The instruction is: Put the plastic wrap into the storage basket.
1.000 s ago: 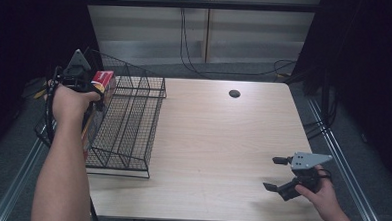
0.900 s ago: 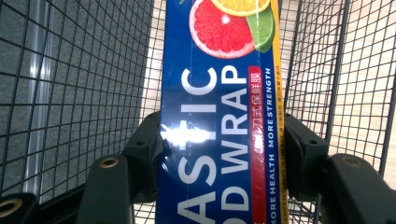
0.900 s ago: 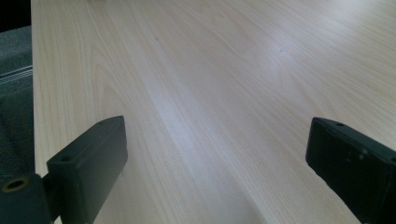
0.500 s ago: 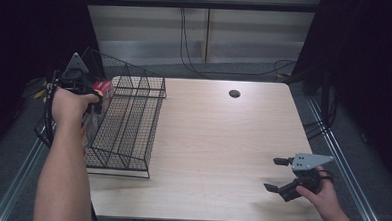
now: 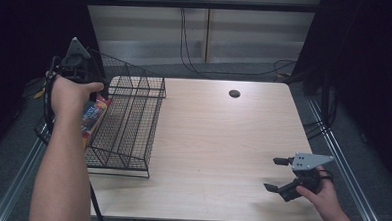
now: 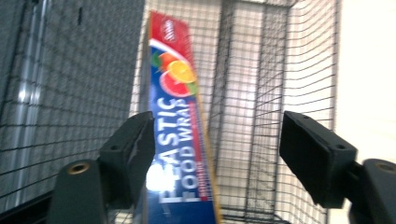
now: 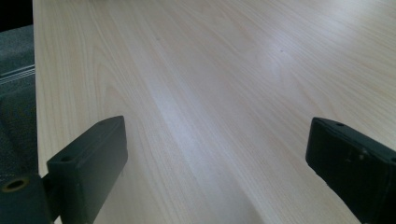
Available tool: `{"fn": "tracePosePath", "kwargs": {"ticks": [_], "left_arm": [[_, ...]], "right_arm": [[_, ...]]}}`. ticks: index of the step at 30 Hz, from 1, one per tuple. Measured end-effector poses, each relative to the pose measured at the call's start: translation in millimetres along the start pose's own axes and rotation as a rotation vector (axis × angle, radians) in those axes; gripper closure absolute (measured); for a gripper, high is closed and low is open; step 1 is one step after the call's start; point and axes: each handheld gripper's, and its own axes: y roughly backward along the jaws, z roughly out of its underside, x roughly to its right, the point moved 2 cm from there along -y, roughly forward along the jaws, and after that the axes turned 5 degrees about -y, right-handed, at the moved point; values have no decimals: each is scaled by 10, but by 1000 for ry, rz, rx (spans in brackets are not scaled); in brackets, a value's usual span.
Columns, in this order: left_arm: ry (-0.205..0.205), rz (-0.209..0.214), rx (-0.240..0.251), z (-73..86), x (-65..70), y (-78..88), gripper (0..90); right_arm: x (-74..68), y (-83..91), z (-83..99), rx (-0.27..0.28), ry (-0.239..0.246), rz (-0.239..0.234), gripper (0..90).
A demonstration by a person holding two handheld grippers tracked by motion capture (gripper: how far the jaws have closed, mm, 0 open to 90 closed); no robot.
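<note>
Left claw (image 6: 212,154) over the basket's (image 5: 133,118) left end, jaws just been opening, now parted and released; wrap box (image 6: 180,126) between them, hard up against the left jaw, well off the right pad; box lying lengthwise in the basket along its outer wall, also seen in the high view under the left hand (image 5: 70,96). Right claw (image 5: 275,174) parked low over the near right corner of the counter (image 5: 217,141), jaws wide, nothing between them. Looks like drop-off done, retreat pending. Risks, judged from here: left jaw possibly touching the box, so a sideways pull-out could drag or tip it; lifting straight up safer. Wire walls close on both sides of the claw; snagging a jaw or the cable on the mesh could shift the whole basket, which sits right at the counter's left edge; little margin there. Left gripper view blurred; contact between jaw and box not certain.
</note>
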Motion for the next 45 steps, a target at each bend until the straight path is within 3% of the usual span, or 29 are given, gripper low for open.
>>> {"fn": "tracePosePath", "kwargs": {"ticks": [4, 5, 10, 22, 35, 42, 45], "left_arm": [[-29, 10, 16, -25, 108, 45, 256], [-53, 14, 27, -29, 158, 54, 244], [-80, 43, 58, -30, 294, 53, 230], [-159, 133, 91, 4, 554, 0, 201], [-242, 237, 96, 107, 855, -114, 198], [-299, 262, 84, 156, 988, -192, 186], [-303, 285, 81, 176, 1038, -228, 186]], "right_arm": [[0, -4, 2, -5, 6, -3, 53], [-1, -3, 1, -6, 6, -3, 53], [2, 0, -3, 2, 0, 3, 53], [-6, 6, -7, 0, 6, 3, 53], [-7, 15, -13, 4, 4, -1, 53], [-9, 10, -12, 2, 8, -2, 53], [-8, 7, -10, 1, 9, -3, 53]]}}
